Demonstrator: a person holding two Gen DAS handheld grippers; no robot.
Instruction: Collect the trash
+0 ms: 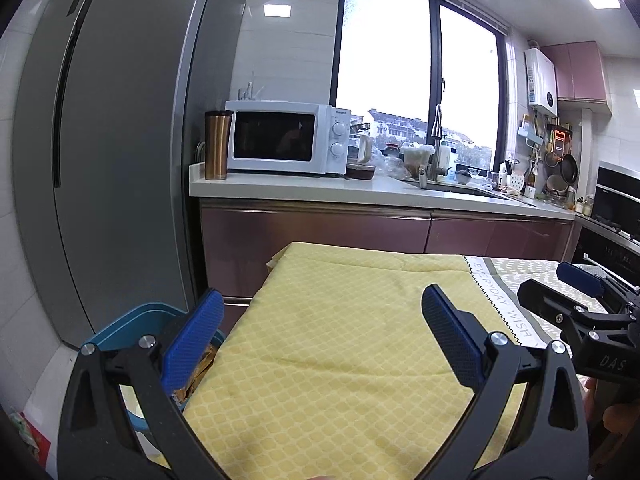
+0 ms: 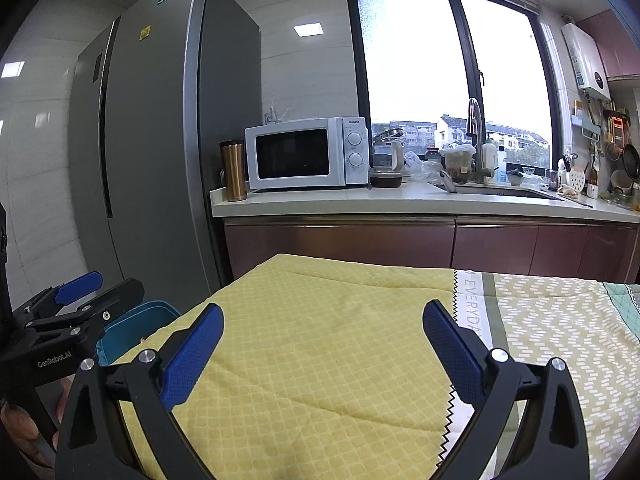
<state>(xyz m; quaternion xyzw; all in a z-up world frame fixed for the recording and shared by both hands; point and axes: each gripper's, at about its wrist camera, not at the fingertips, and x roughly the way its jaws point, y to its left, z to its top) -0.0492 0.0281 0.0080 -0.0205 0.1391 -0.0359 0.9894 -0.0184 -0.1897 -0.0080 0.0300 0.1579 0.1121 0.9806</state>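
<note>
My left gripper [image 1: 322, 320] is open and empty above the yellow quilted cloth [image 1: 340, 340] on the table. My right gripper [image 2: 322, 336] is also open and empty above the same cloth [image 2: 320, 340]. A blue bin [image 1: 132, 324] stands on the floor at the table's left edge, with brownish wrappers [image 1: 200, 368] inside it. The bin also shows in the right wrist view [image 2: 136, 328]. No loose trash shows on the cloth. The right gripper shows at the right of the left wrist view [image 1: 580, 300], and the left gripper at the left of the right wrist view [image 2: 72, 300].
A grey fridge [image 1: 120, 140] stands left of the bin. Behind the table runs a counter [image 1: 360, 192] with a white microwave [image 1: 288, 138], a copper tumbler [image 1: 216, 144], a sink [image 2: 500, 190] and kitchen clutter. A patterned cloth [image 2: 560, 320] covers the table's right part.
</note>
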